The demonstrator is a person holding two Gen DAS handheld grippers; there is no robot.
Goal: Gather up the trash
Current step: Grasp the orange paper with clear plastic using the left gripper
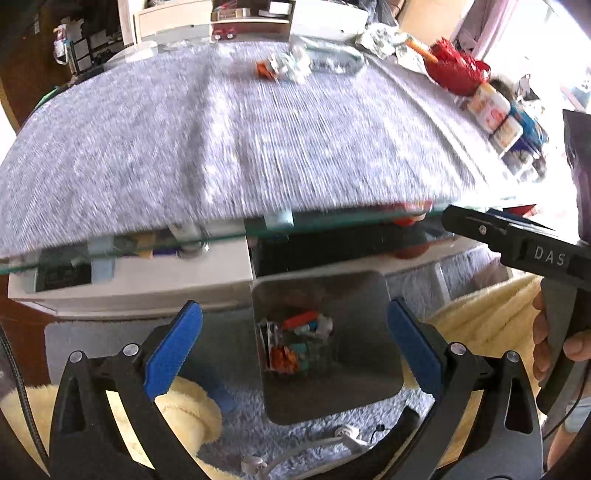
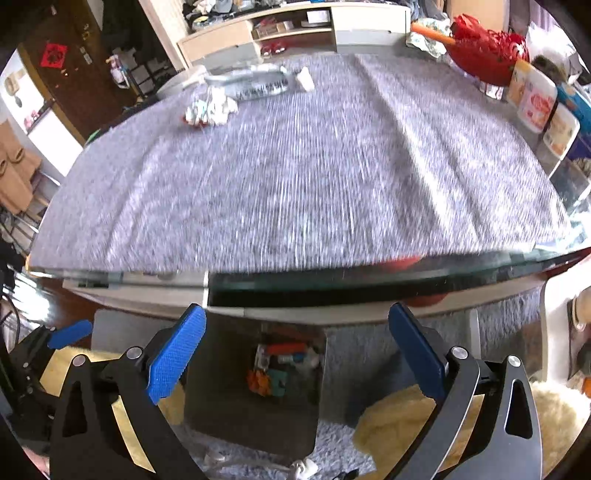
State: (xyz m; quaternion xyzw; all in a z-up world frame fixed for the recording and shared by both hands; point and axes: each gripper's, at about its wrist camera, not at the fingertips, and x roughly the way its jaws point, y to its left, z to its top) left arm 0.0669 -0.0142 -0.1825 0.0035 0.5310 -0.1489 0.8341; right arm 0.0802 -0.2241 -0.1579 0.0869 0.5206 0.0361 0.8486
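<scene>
Two claws, my left gripper (image 1: 295, 336) and right gripper (image 2: 297, 343), are wide open and hold nothing, above the bin (image 1: 325, 398) on the floor. One crumpled wrapper pile (image 2: 210, 109) sits far across the gray table cloth (image 2: 295, 177), up and left of my right claw. I think neither claw is clearly nearer.

I see a table (image 2: 369, 284) with a glass edge, covered by a grey cloth (image 2: 295, 166). At its far right sits a red basket (image 2: 484, 48), with printed tubs (image 2: 535, 103) just beside it. Beyond the table stands a low white shelf unit (image 2: 295, 29). A dark door (image 2: 62, 74) with a red paper ornament is at the left. Below the table I see a grey shaggy rug (image 1: 240, 417) and cream fleece (image 1: 487, 317).
</scene>
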